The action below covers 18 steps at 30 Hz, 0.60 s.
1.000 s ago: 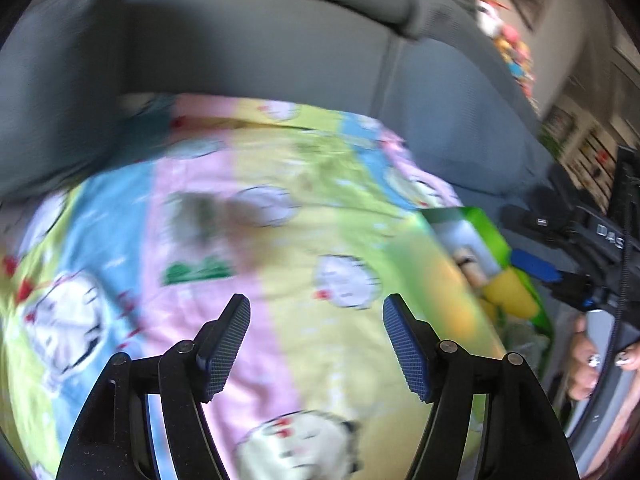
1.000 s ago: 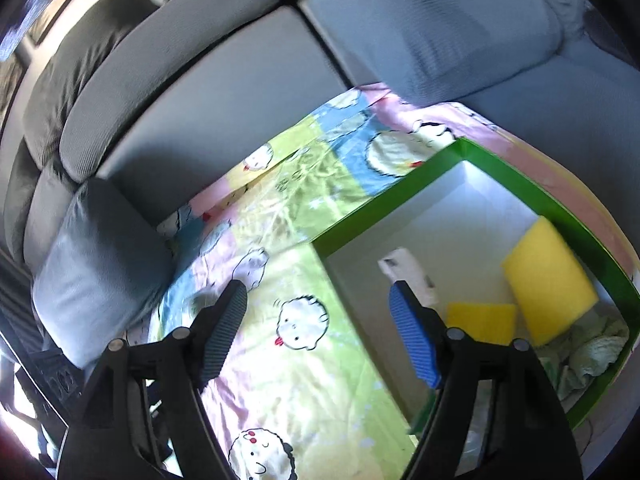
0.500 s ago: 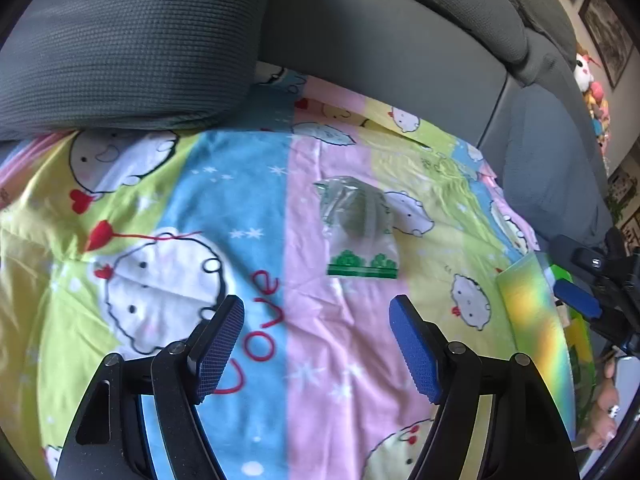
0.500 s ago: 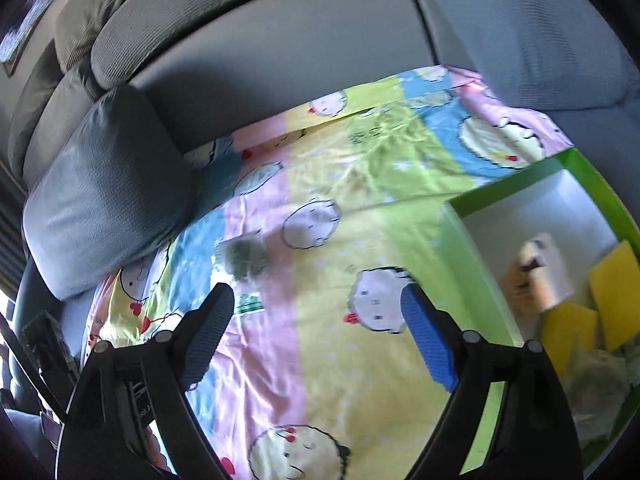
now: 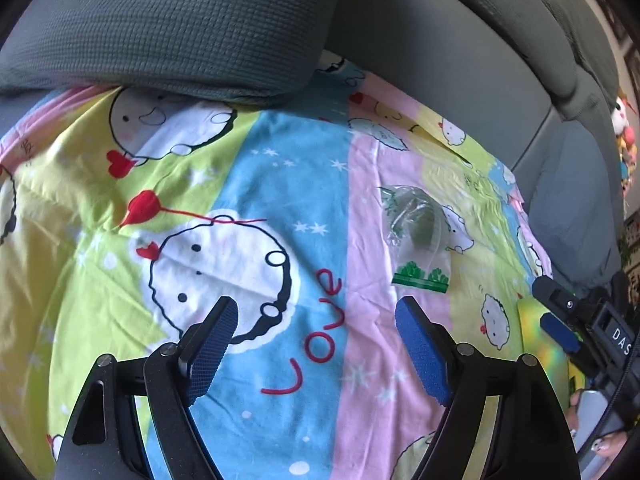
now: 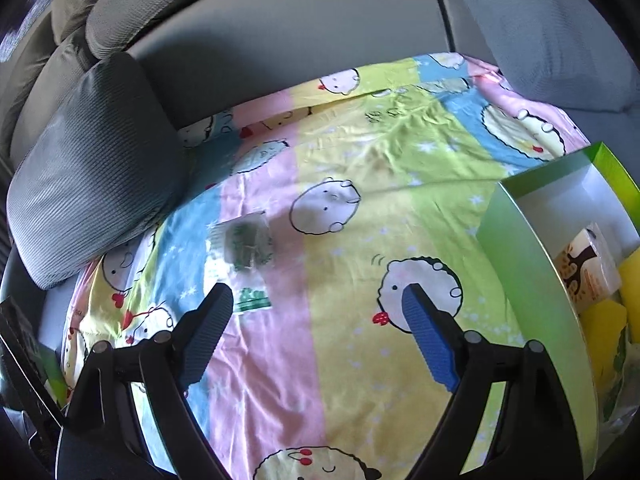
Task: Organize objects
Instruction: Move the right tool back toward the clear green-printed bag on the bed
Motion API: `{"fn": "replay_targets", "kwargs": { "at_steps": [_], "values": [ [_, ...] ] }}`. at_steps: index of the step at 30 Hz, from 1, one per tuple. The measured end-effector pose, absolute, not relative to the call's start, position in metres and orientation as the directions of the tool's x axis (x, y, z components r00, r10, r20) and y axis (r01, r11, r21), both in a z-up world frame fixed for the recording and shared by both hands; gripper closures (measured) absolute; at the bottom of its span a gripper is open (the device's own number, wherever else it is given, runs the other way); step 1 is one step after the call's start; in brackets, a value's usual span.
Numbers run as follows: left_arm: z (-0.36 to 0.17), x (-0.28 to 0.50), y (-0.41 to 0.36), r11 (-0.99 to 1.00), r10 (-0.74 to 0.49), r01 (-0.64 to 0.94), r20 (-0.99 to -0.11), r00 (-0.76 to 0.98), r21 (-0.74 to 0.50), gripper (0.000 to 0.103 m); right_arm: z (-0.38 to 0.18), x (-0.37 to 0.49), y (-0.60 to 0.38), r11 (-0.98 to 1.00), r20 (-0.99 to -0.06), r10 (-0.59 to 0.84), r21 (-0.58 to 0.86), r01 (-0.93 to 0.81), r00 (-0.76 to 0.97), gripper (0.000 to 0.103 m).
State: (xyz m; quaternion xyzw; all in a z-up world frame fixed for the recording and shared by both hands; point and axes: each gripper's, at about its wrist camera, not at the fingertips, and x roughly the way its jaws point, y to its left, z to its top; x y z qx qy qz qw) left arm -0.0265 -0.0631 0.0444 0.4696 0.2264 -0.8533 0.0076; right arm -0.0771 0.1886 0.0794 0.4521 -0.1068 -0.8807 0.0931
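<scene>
Both views swung from green box [image 6: 532,280] to clear bag [image 5: 416,232] mid-blanket [image 5: 280,208]; left gripper [image 5: 316,344] and right gripper [image 6: 320,332] just widened, empty, likely for pickup.

Green box [image 6: 524,264] cut off at right edge

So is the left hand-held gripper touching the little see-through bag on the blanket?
Apart. In the left wrist view, the left hand-held gripper has open jaws with only blanket between them; the clear bag lies beyond its right finger, a strip of blanket showing between.
</scene>
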Motion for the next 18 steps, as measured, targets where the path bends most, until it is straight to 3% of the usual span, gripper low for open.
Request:
{"fn": "replay_targets", "kwargs": {
  "at_steps": [18],
  "values": [
    [0.045, -0.028, -0.083, -0.882, 0.155, 0.296, -0.819, -0.552, -0.366, 0.021, 0.07, -0.146, 0.095, -0.935, -0.817, -0.348, 0.267, 0.234, -0.459, 0.013]
  ]
}}
